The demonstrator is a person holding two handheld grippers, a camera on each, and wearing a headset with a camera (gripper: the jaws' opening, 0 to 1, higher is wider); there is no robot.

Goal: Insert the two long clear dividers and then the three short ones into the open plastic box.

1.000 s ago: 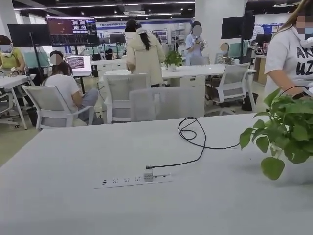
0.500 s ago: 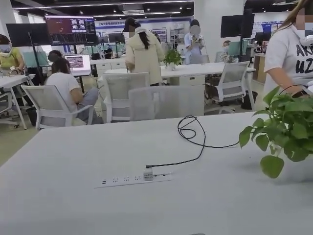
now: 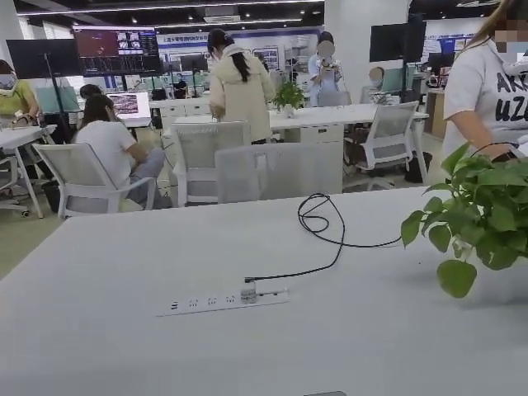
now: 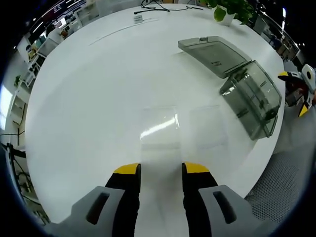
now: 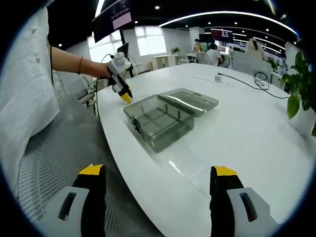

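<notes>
The left hand-held gripper [image 4: 160,170] holds its jaws slightly apart, gripping nothing. The right hand-held gripper [image 5: 158,174] has its jaws spread wide, empty. A bare forearm [image 5: 74,61] carries the left one.

The white tabletop [image 3: 115,280] is looking smooth and matt in the head view and is giving off a soft sheen in the left gripper view, where the clear dividers [image 4: 159,126] are lying as thin, glossy plastic sheets catching a streak of glare. The open plastic box [image 4: 252,96] is showing smoky, see-through, glossy plastic in its walls and lid [image 4: 215,54]. The left gripper [image 4: 161,169] is showing smooth grey plastic shells and matt black fingers [image 4: 126,197] tipped in yellow, and the black cable [image 3: 337,258] is looking rubbery.
</notes>
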